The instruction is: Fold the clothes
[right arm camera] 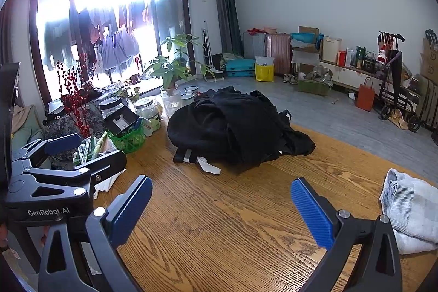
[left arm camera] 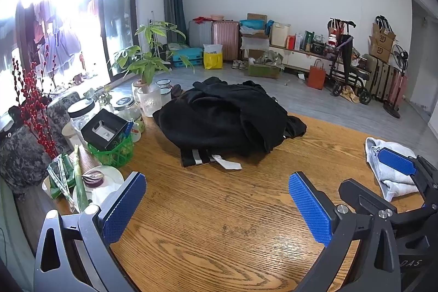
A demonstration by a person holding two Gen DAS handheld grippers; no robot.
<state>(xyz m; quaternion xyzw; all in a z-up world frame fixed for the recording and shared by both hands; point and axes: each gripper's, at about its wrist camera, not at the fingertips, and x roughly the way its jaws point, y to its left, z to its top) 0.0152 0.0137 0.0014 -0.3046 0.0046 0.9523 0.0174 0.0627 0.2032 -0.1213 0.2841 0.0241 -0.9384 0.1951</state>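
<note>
Wood-grain counter (left arm camera: 219,223) lies bare under your tongs | left tongs (left arm camera: 216,207) gape wide, holding nothing | right tongs (right arm camera: 221,210) likewise spread and empty | folded grey garment (right arm camera: 413,210) sits just right of the right tongs | black clothes heap (left arm camera: 227,119) lies ahead, beyond both | green basket (left arm camera: 115,152) far left.

Two low fisheye views sit side by side just above the wooden table (left arm camera: 219,210), facing across it toward a far wall. Both share the black clothes pile (left arm camera: 227,119) mid-table; the right view sits further right.
</note>
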